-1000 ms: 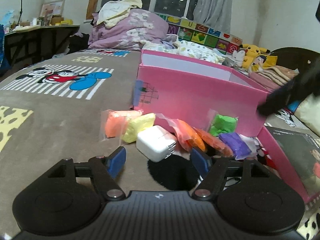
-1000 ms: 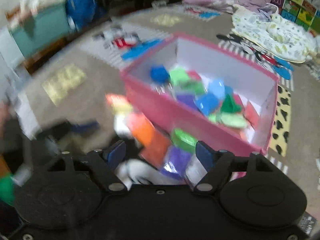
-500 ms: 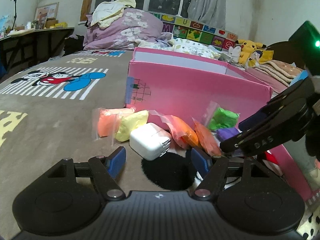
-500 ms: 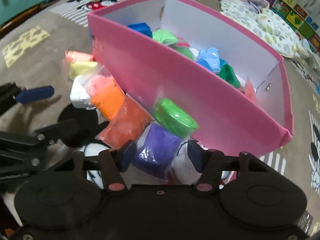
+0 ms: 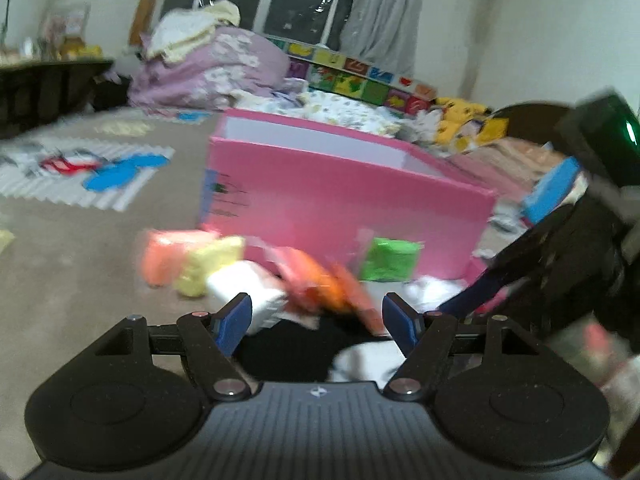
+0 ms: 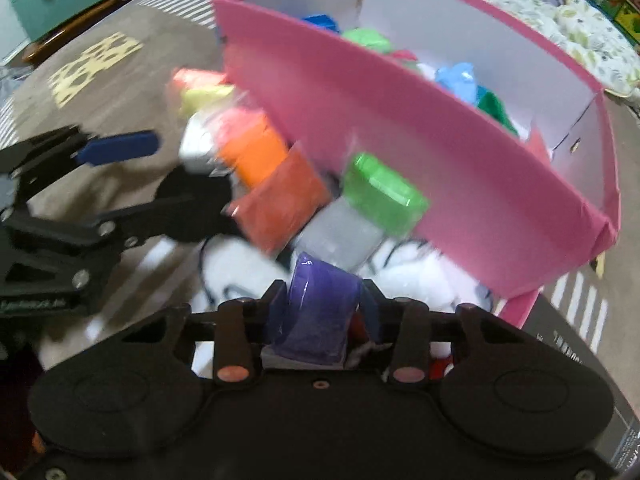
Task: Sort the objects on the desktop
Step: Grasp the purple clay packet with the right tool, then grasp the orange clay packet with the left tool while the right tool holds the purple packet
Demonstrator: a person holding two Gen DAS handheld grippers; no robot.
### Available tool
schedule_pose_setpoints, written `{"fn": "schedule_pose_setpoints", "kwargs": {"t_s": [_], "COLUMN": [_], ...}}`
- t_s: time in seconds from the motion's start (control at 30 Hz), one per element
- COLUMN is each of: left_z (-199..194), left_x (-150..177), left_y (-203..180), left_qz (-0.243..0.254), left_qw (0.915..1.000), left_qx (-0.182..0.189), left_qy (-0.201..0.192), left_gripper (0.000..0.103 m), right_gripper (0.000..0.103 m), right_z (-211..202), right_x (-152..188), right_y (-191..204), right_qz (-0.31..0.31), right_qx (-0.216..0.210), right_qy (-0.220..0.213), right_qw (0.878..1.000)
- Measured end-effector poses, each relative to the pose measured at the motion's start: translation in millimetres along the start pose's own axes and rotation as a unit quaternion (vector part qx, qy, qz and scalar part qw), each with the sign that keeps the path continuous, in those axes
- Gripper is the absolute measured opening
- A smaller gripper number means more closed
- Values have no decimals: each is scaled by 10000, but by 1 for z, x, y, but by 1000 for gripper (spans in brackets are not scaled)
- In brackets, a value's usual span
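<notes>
Pink box [image 6: 400,128] is the landmark: open top, white inside, sitting on a brown cartoon-print carpet [image 5: 80,248]. Inside it, a heap of bagged clay: blue [image 6: 456,78], green [image 6: 368,38], dark green [image 6: 496,110], more partly hidden.

Just outside the box's near long wall, a row of packets on the carpet. Green packet [image 6: 384,192] leans against that wall. Next to it, farther from the wall, a red-orange packet [image 6: 280,204], then an orange one [image 6: 252,148]. Towards the box's far corner: a white charger block [image 5: 248,292], a yellow packet [image 5: 212,264], a peach packet [image 5: 168,256]. Left view is motion-blurred, so edges there are soft.

Left tongs [image 5: 316,320]: spread wide, nothing between the blue pads, sitting low in front of the orange packets and the charger, short of the box's near wall.

Right tongs [image 6: 322,312]: pressed in on a purple clay packet [image 6: 320,316], pinched from both sides. Packet is off the carpet, in front of the box's near wall, just below the green packet in view. A clear bag [image 6: 340,236] lies between the two.
</notes>
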State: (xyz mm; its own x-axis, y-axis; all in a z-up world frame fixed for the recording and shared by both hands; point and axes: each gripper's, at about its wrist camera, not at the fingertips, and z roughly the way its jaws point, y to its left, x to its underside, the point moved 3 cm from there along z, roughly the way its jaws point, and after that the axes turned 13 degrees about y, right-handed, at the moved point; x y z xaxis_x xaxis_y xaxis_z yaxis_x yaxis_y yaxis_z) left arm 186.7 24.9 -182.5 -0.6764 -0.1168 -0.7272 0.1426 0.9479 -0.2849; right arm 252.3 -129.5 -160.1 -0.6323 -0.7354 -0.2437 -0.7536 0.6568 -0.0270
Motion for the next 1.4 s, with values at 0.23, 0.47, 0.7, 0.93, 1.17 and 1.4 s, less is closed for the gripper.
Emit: {"fn": "schedule_pose_setpoints", "kwargs": {"t_s": [0.23, 0.47, 0.7, 0.93, 1.17, 1.4], "left_z": [20, 39, 52, 46, 29, 11], "left_x": [0, 3, -4, -4, -4, 4], "left_y": [2, -3, -2, -1, -3, 1], "left_qz": [-568, -750, -955, -910, -829, -832], "left_qw": [9968, 9935, 9916, 9927, 9939, 9951], "left_qx": [513, 754, 800, 728, 703, 500], "left_qy": [250, 398, 349, 301, 160, 200], "left_gripper": [61, 41, 31, 12, 11, 11], "right_gripper": [39, 40, 40, 38, 36, 36], "right_z": [3, 4, 6, 7, 3, -11], "right_x": [21, 26, 27, 23, 19, 19], "right_y": [20, 17, 17, 21, 30, 43], "right_qz": [-689, -698, -655, -766, -861, -1165], "right_qx": [61, -3, -34, 51, 156, 460], "right_qy": [88, 91, 55, 136, 276, 378], "right_qw": [9976, 9975, 9978, 9970, 9958, 9914]}}
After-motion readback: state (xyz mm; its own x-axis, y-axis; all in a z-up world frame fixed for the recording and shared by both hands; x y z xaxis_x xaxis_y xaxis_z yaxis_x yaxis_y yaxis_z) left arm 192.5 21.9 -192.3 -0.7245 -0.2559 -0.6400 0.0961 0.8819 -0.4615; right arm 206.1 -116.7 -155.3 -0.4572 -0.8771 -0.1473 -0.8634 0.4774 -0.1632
